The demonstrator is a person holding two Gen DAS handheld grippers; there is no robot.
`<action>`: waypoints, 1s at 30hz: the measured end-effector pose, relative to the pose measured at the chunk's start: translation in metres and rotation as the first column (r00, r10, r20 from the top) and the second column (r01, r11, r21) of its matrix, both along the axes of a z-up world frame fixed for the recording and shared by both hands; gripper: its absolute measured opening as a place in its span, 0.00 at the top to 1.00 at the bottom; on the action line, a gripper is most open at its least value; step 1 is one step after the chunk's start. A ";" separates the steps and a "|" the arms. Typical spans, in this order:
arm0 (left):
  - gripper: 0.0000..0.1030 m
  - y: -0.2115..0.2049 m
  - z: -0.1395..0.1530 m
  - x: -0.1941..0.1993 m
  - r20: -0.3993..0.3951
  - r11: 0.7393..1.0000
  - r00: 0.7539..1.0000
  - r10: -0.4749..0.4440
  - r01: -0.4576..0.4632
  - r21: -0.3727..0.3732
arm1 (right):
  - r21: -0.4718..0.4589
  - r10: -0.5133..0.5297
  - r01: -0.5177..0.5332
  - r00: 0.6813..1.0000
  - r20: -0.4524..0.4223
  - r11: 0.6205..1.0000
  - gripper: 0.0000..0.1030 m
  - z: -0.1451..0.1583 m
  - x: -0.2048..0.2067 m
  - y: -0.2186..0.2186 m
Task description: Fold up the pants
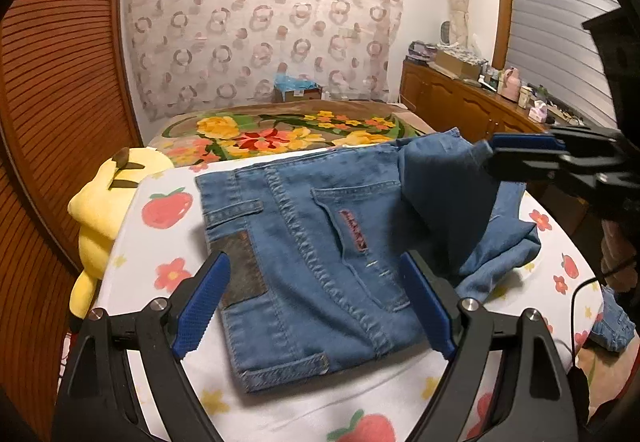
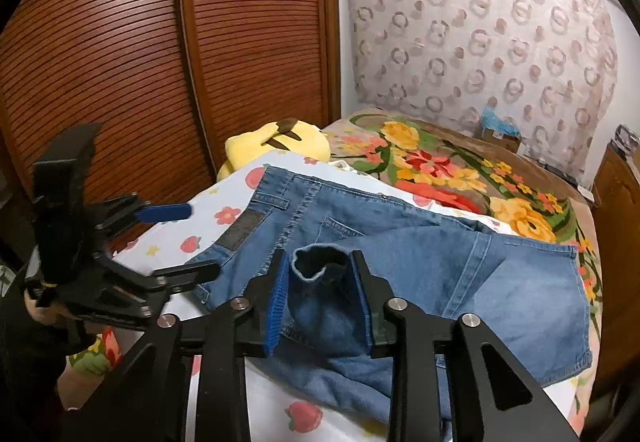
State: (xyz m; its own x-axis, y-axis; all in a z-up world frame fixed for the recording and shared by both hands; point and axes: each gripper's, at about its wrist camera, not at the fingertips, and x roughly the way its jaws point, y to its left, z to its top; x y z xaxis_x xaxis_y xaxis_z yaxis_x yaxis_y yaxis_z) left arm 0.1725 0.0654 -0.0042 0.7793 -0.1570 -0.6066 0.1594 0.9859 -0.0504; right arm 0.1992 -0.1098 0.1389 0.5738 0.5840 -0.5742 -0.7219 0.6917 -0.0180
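Observation:
Blue denim pants [image 1: 288,210] lie on a white strawberry-print sheet [image 1: 168,234], back pocket up and waistband to the left. My left gripper [image 1: 316,262] hovers open over the waistband end, nothing between its pads; it also shows in the right wrist view [image 2: 200,238]. A pant leg is drawn up in a peak over the seat to my right gripper [image 1: 486,154]. In the right wrist view the leg's cuff [image 2: 320,262] stands as a loose hollow loop between the parted blue pads of the right gripper [image 2: 320,256], not squeezed flat. The pants [image 2: 520,282] spread out beyond it.
A yellow plush toy [image 1: 104,194] lies at the sheet's left edge beside brown louvred doors [image 2: 120,62]. A floral blanket [image 1: 272,134] covers the far bed, with a cardboard box [image 1: 298,92] behind it. A cluttered wooden sideboard [image 1: 460,98] runs along the right. Another denim piece [image 1: 612,326] lies at right.

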 end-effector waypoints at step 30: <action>0.16 -0.028 0.009 0.017 0.029 0.997 0.997 -0.065 0.066 -0.038 | -0.100 -0.153 0.140 0.979 -0.134 0.985 0.55 -0.075 0.068 0.011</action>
State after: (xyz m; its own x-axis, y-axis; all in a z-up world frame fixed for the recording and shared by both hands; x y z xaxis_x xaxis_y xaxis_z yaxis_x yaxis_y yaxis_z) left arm 0.1894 0.0377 0.0053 0.7832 -0.2318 -0.5770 0.2258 0.9706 -0.0835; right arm 0.2669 -0.0986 0.0641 0.5589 0.4423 -0.7014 -0.6126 0.7903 0.0102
